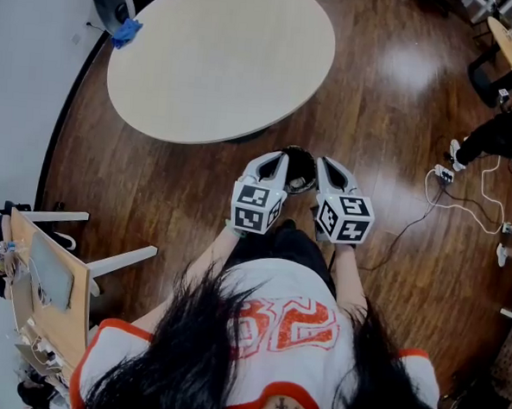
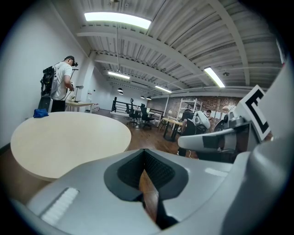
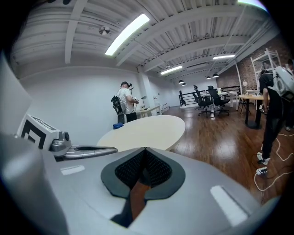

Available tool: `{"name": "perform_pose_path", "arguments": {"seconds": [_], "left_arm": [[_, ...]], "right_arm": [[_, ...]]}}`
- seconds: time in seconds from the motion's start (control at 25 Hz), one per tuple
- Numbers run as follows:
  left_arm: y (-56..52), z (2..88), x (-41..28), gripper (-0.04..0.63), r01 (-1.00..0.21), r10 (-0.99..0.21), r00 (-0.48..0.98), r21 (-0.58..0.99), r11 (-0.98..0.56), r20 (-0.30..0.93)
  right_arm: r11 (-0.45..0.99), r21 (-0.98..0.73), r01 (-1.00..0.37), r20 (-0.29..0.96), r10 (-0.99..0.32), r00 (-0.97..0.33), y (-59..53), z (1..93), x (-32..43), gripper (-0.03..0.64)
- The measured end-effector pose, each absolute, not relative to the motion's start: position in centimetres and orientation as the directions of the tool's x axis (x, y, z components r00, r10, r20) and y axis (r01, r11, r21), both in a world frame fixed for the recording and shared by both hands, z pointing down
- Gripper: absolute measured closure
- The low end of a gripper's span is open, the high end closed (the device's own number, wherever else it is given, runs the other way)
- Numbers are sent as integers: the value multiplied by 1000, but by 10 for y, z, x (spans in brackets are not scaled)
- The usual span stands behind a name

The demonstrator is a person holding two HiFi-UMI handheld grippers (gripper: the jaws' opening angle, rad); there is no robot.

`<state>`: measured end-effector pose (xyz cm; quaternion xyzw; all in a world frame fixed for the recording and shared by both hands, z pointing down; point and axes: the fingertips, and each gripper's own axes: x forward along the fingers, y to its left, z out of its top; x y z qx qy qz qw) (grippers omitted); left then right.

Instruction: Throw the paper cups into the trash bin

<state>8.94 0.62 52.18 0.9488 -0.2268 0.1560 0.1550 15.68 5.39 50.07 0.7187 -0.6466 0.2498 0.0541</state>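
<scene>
No paper cup shows in any view. A dark round trash bin [image 1: 299, 171] stands on the wood floor just beyond my hands, partly hidden between the two grippers. My left gripper [image 1: 281, 158] and my right gripper [image 1: 322, 163] are held side by side above its near rim, both pointing forward and slightly down. In the left gripper view the left gripper [image 2: 144, 153] has its ribbed pads meeting, with nothing between them. The right gripper [image 3: 145, 152] looks the same in its own view, shut and empty.
A round beige table [image 1: 222, 59] stands ahead, with a blue cloth [image 1: 125, 32] at its far left edge. A person [image 2: 59, 87] stands behind it. A wooden frame [image 1: 52, 291] is at my left. Cables and a power strip [image 1: 444, 174] lie on the floor at right.
</scene>
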Motion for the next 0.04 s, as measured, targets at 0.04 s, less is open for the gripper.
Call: {"name": "perform_pose_path", "arguments": {"seconds": [0.04], "left_arm": [[6,521,90,595,-478,-381,849,224,-850,365]], "right_arm": [[-158,-243,-957,431,-902,39,54,501,157,615]]}}
